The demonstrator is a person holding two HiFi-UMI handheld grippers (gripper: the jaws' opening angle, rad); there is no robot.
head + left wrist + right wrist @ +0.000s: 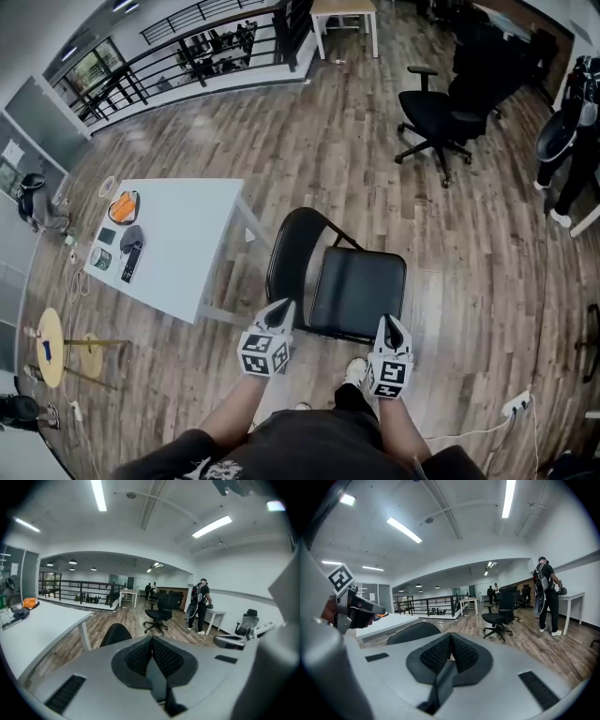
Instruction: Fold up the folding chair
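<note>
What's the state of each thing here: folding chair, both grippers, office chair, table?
Folding chair: unfolded, seat down, standing on the floor.
Left gripper: jaws shut, nothing between them.
Right gripper: jaws shut, nothing between them.
Office chair: upright, nobody in it.
Table: standing, small items at one end.

**Q:** Was any lettering, brand or number legible in the three views?

**A:** None. The cubes on the left gripper point(281, 311) and right gripper point(392, 330) bore only black-and-white square patterns. The sheets point(13, 153) on the far partition were too small to read.
</note>
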